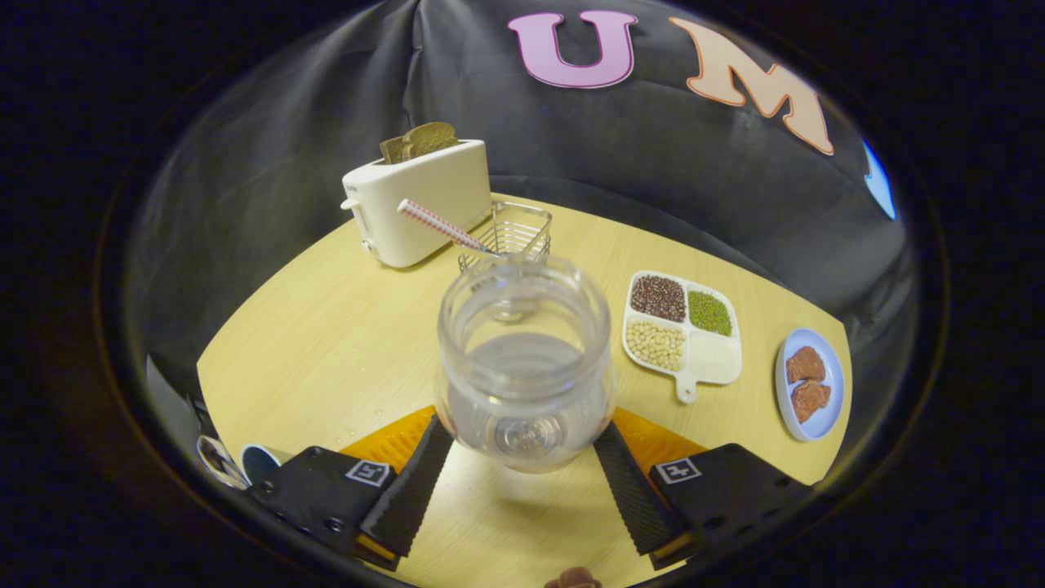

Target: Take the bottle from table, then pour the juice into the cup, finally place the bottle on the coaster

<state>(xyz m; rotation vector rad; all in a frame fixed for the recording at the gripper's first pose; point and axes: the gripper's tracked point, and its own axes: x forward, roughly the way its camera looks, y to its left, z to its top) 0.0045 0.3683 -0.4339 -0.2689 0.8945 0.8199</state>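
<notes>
Tool [522,478] is gripping the open bottle [524,359] over the orange coaster [392,441]; placing step, next needing a straight lowering.

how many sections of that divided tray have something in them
3 of 4 in the tray, right of the bottle held in the gripper: dark beans, green beans, pale beans. The fourth looks empty.
</notes>
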